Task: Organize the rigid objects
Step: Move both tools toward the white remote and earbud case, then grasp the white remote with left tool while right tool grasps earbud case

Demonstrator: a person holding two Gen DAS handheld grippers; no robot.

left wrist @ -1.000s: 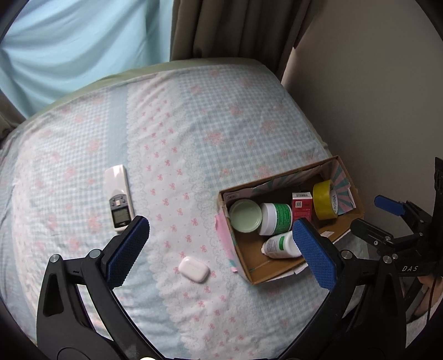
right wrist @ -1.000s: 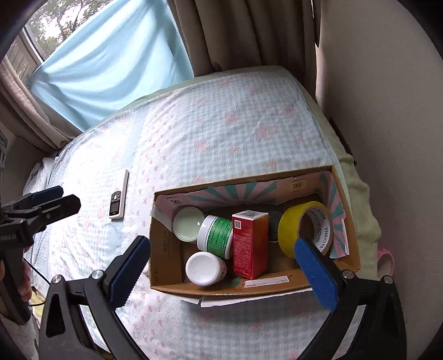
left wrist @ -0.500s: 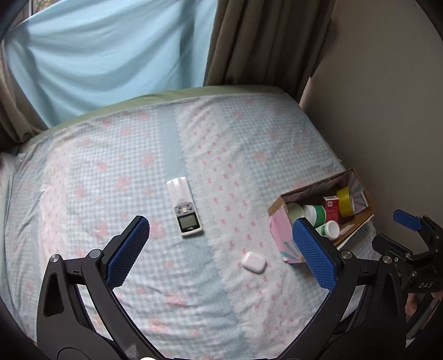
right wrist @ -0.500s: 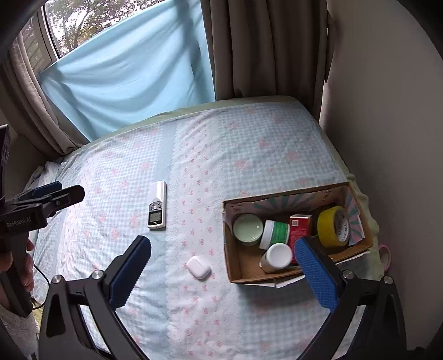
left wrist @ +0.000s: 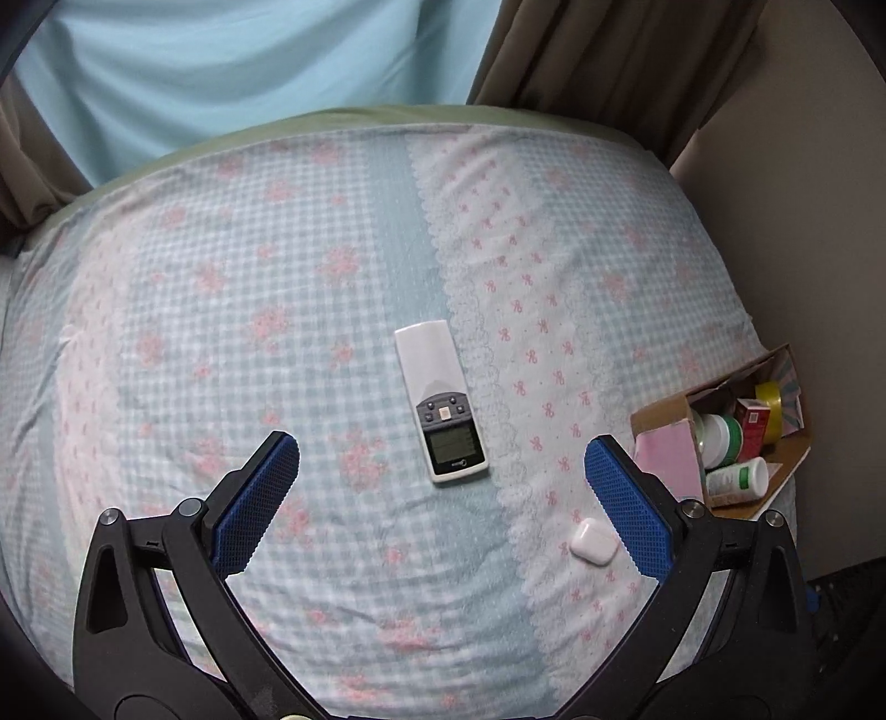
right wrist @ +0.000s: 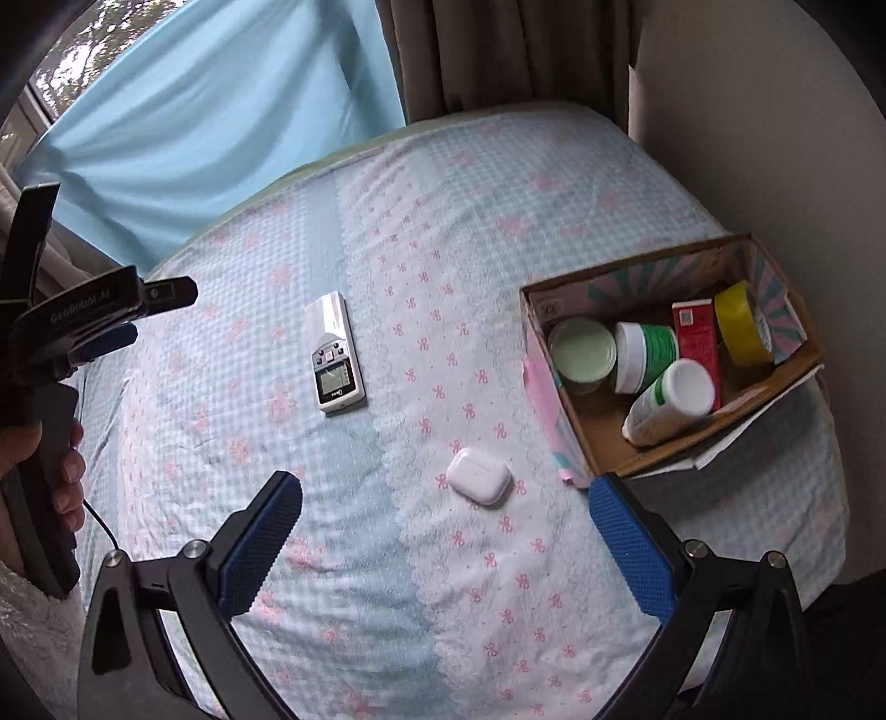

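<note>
A white remote control lies flat on the bed, screen end towards me. My left gripper hangs open above the bed just short of the remote, nothing between its blue pads. A small white earbud case rests on the lace strip. My right gripper is open above the bed, the case slightly ahead of it. A cardboard box near the bed's right edge holds white and green jars, a tipped white bottle, a red carton and a yellow tape roll.
The bed has a pale blue checked cover with pink flowers. A light blue curtain and brown drapes hang behind it; a beige wall runs along the right. A hand holds the left gripper's handle at the left edge.
Both grippers pulled back from the box and swung left. The remote now sits centred ahead of the left gripper, the earbud case ahead of the right. Nothing was grasped.
</note>
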